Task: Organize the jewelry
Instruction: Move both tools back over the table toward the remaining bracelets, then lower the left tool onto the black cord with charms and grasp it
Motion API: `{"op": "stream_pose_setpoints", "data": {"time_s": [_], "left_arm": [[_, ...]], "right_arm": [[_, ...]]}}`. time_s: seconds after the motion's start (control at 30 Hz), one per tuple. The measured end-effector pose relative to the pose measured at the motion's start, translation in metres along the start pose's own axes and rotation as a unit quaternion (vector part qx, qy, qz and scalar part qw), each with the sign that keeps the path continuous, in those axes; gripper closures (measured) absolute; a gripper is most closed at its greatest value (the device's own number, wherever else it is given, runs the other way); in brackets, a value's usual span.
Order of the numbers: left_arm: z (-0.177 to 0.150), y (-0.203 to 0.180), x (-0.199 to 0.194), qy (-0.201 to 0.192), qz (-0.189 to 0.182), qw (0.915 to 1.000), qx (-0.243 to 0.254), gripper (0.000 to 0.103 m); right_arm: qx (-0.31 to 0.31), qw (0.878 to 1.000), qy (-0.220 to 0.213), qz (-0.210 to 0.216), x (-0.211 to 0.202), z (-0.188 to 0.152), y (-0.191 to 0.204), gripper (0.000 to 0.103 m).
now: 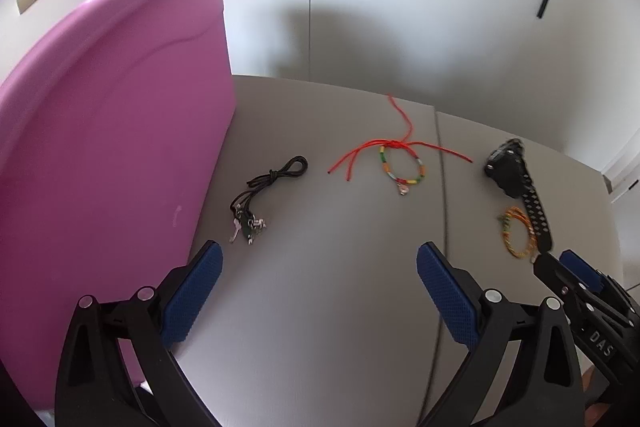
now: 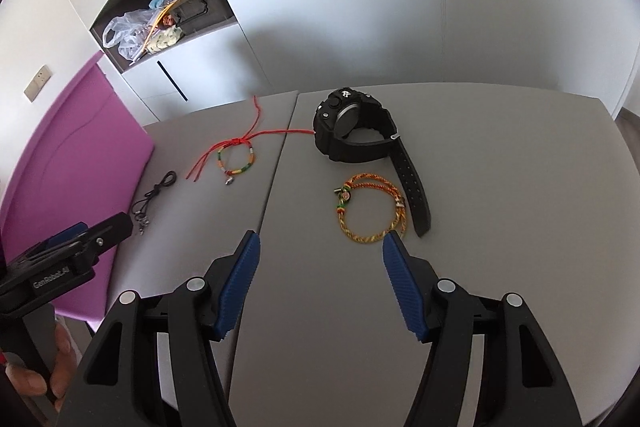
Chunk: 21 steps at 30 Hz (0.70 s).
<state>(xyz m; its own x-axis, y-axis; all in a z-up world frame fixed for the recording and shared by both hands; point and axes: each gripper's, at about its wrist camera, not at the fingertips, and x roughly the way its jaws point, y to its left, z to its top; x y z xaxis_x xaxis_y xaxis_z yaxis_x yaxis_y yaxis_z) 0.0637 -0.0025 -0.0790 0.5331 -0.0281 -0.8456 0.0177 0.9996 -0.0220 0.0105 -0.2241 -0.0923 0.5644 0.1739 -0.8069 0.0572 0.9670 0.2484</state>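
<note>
Four pieces of jewelry are laid out on the smooth grey table: one chunky black watch with a perforated strap, one woven yellow-orange cord bracelet just beside it, one beaded bracelet on red string, and one black cord necklace near a matte purple panel. The left gripper and right gripper, both with ribbed blue pads, are held wide apart with nothing between them.

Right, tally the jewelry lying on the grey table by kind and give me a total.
Braided cord bracelets: 1, orange-yellow braided bracelet
Beaded bracelets: 1, beaded bracelet on red string
Black cords with metal charms: 1, black cord with charms
Wristwatches: 1, black wristwatch
Total: 4
</note>
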Motion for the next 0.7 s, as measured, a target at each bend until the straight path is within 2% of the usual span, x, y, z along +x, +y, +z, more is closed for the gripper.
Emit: {"op": "stream_pose_setpoints", "data": {"time_s": [0.33, 0.7], "left_arm": [[0.009, 0.005, 0.044, -0.008, 0.018, 0.9998, -0.002, 0.007], [0.018, 0.001, 0.063, -0.029, 0.026, 0.9991, 0.015, 0.007]], "right_arm": [[-0.028, 1.000, 0.000, -0.015, 0.031, 0.009, 0.008, 0.042], [-0.039, 0.998, 0.006, -0.039, 0.052, 0.010, 0.005, 0.042]]}}
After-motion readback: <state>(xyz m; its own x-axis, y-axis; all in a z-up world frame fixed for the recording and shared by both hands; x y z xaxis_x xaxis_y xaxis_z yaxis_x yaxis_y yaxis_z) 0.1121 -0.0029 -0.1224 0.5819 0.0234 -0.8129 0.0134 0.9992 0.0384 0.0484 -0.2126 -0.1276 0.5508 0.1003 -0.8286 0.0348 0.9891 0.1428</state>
